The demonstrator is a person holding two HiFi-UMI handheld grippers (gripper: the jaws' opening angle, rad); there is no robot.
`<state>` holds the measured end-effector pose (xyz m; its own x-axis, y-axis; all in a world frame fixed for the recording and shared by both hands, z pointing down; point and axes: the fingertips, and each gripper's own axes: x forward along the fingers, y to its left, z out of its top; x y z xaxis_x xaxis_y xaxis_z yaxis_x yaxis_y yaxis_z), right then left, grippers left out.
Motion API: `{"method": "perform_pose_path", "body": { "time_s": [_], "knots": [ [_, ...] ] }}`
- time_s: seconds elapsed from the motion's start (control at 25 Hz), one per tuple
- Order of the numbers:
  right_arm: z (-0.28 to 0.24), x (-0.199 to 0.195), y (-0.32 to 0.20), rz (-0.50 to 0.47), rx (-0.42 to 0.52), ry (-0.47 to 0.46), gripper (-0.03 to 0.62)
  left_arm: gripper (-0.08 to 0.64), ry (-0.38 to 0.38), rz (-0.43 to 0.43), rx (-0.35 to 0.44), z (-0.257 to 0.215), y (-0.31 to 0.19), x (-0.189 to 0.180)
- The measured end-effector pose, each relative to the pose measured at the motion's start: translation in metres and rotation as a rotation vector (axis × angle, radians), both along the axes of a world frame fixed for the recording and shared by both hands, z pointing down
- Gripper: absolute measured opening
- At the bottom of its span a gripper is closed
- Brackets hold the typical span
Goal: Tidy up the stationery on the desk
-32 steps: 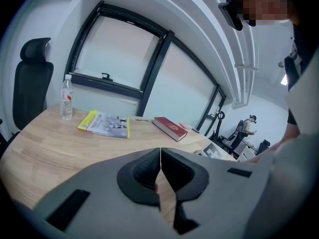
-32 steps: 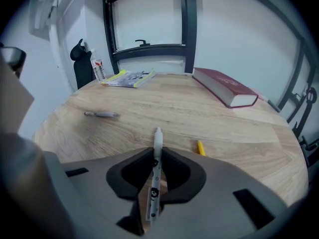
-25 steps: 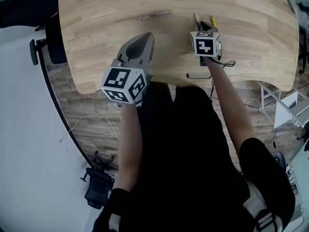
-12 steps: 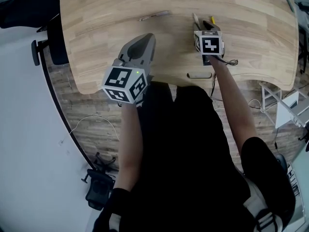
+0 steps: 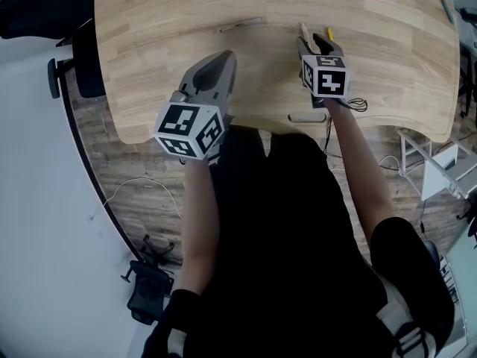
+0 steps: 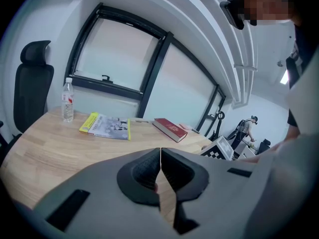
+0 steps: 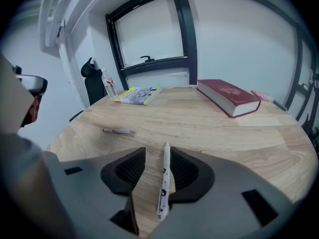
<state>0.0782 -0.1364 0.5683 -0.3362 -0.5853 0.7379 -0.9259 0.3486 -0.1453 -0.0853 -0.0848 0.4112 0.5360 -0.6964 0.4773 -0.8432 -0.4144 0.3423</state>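
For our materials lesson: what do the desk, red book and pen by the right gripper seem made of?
Desk: pale matt wood, grain and plank joints show. Red book: probably hard board cover, stiff and flat. White pen: likely smooth plastic, faint sheen.

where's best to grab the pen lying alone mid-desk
Probably mid-barrel, from straight above, closing across its width. The pen lies flat on the desk, long and thin, with bare wood on both sides.

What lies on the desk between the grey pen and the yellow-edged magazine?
Nothing: only bare wood of the desk separates the grey pen from the yellow-edged magazine. The right gripper view shows it.
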Motion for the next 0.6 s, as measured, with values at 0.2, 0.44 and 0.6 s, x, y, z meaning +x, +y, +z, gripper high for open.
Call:
{"method": "perform_pose_path", "body": {
  "time_s": [0.2,0.44,0.6],
  "knots": [
    [-0.009,-0.019,-0.002,-0.039,0.014,-0.016,0.167,0.035,0.003,-0.005,-0.001,0.0,0.0,-0.004],
    [-0.021,-0.061,-0.005,-0.266,0.115,0.118,0.183,0.035,0.007,-0.016,-0.005,0.002,0.001,-0.015],
    [-0.028,-0.094,-0.005,-0.439,0.193,0.219,0.193,0.035,0.016,-0.026,-0.008,0.004,0.0,-0.024]
  ]
}}
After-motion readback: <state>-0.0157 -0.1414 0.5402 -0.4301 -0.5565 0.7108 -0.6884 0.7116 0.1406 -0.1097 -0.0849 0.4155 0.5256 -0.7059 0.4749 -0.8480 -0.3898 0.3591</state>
